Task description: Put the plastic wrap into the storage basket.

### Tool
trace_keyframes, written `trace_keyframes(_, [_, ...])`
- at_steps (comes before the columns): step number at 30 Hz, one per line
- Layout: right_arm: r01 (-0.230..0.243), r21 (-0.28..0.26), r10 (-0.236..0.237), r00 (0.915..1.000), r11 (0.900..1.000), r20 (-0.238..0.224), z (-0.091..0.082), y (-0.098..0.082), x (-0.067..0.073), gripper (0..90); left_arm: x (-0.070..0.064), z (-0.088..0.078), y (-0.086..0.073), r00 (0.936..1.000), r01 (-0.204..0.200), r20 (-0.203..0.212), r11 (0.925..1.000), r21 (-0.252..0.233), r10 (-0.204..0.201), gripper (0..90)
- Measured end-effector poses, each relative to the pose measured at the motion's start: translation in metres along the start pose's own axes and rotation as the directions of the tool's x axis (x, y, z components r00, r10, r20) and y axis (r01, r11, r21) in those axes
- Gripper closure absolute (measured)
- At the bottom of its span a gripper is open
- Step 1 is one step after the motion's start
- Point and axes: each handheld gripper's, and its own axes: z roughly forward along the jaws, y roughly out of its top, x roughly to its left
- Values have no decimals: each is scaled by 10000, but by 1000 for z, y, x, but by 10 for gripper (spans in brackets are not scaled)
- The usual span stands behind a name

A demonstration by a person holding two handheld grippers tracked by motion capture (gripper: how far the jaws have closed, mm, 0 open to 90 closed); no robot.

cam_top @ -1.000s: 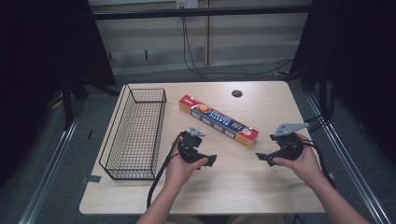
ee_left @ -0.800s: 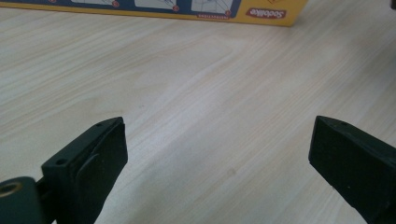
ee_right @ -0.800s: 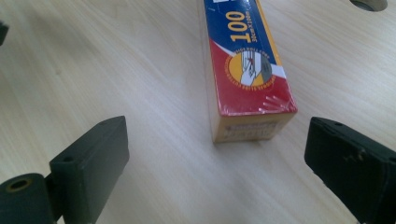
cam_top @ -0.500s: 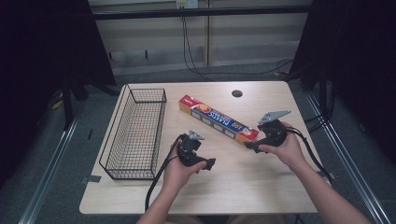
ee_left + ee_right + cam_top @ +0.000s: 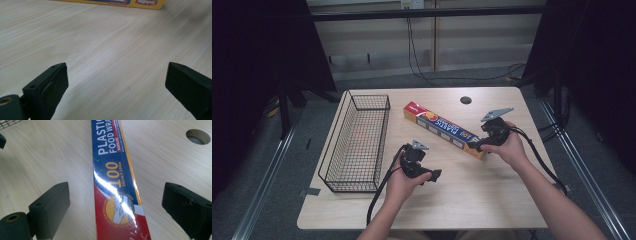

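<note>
A long plastic food wrap box, blue, red and orange, lies slantwise in the middle of the wooden table. My right gripper is open at the box's near right end, and in the right gripper view the box runs between the two spread jaws without touching them. My left gripper rests low over bare wood near the table's front, open and holding nothing. In the left gripper view a yellow edge of the box shows far off at the top.
A black wire basket stands on the left part of the table, its mesh corner visible in the right gripper view. A round cable hole sits near the far edge. Cables trail from both grippers toward the front.
My right gripper has moved left and away from me, from the table's right side to the near end of the box, and now straddles it. The left gripper has stayed put.
</note>
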Motion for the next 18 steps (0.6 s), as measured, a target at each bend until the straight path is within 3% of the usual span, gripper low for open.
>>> trace_keyframes(7, [-119,4,119,9999,9999,-39,14,9,-2,90,1,0,1,9998,187,92,9998,-86,-187,47])
trace_keyframes(10, [-127,71,127,9999,9999,-36,20,13,-3,89,2,0,1,9999,-2,105,10000,43,2,48])
trace_keyframes(18, [-219,194,220,9998,9996,-11,30,16,-6,105,1,1,1,9999,86,128,9999,-54,-85,48])
